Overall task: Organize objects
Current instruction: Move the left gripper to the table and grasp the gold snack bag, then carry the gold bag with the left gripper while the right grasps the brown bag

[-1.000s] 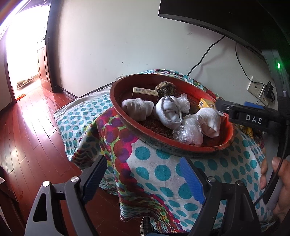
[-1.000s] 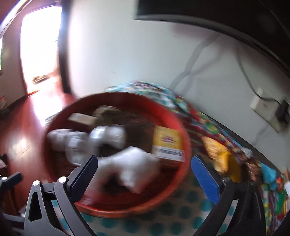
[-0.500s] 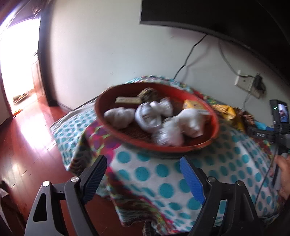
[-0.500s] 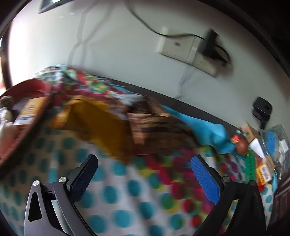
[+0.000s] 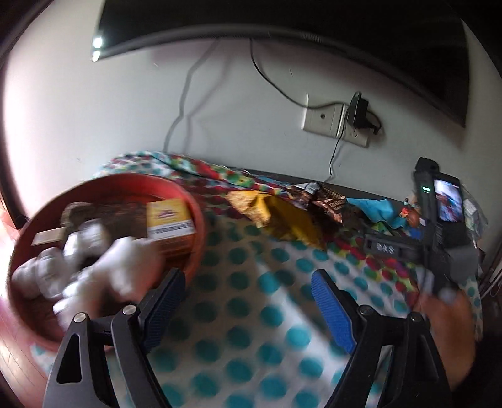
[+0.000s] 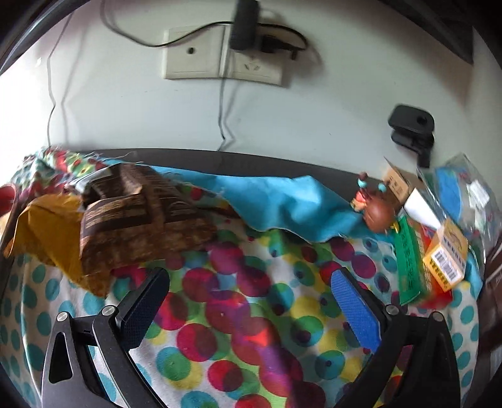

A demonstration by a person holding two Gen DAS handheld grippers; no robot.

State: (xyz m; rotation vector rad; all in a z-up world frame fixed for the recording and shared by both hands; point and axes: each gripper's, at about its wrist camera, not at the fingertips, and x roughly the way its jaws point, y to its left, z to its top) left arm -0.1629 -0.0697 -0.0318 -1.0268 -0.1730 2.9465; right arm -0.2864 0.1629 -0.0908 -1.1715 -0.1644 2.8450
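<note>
A red bowl (image 5: 191, 204) at the left of the dotted tablecloth (image 5: 244, 301) holds white rolled socks (image 5: 122, 266) and a yellow box (image 5: 169, 219). My left gripper (image 5: 248, 301) is open and empty over the cloth, right of the bowl. My right gripper (image 6: 251, 301) is open and empty over the colourful dots (image 6: 226, 314). A brown snack packet (image 6: 138, 219) and a yellow packet (image 6: 50, 232) lie ahead left of it. A blue cloth (image 6: 282, 204), a small brown figurine (image 6: 376, 216), a green packet (image 6: 408, 260) and an orange box (image 6: 445, 254) lie ahead right.
A white wall with a socket plate (image 6: 222, 53), a plugged charger (image 6: 244, 25) and hanging cables stands behind the table. A black clip mount (image 6: 411, 125) sits at the back right. The right gripper with its phone (image 5: 445, 201) shows in the left wrist view.
Both grippers have swung right along the table. The bowl has slid to the left of the left wrist view and out of the right wrist view, which has closed in on the packets.
</note>
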